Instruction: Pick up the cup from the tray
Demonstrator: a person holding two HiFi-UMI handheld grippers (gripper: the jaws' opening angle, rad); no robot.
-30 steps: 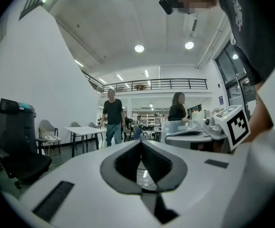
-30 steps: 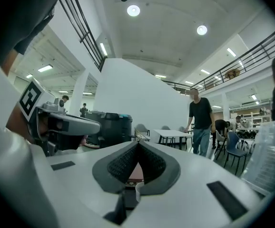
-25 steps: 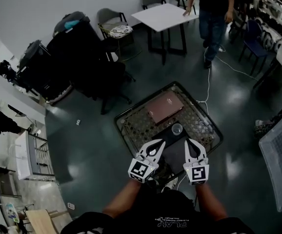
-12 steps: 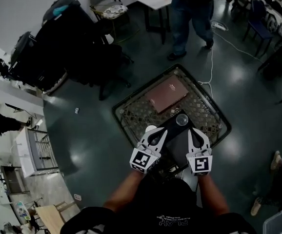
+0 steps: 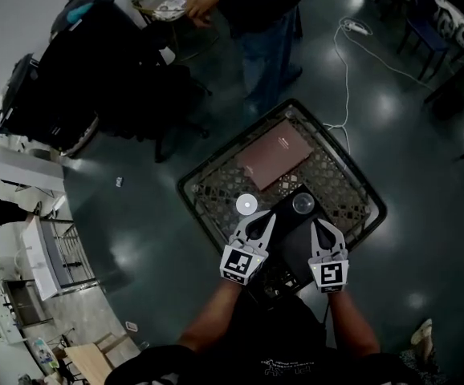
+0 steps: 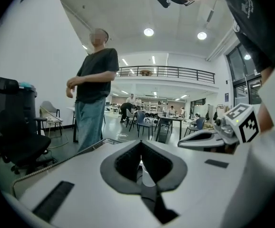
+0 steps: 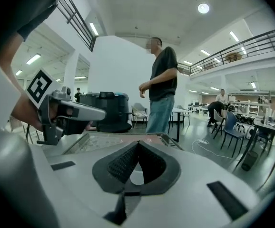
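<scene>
Both pressed together and empty, left gripper (image 5: 264,219) and right gripper (image 5: 320,227) sit over the tray (image 5: 292,245) at the worktop's (image 5: 214,197) near edge, cup (image 5: 302,204) at the tray's far corner just beyond the right one, presumably staged for approach

Head view looks steeply down; both gripper views look level, sharing the standing person (image 6: 97,75).

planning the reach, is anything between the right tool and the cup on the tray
Nothing. In the head view, only bare dark tray separates the right tool from the cup.
</scene>
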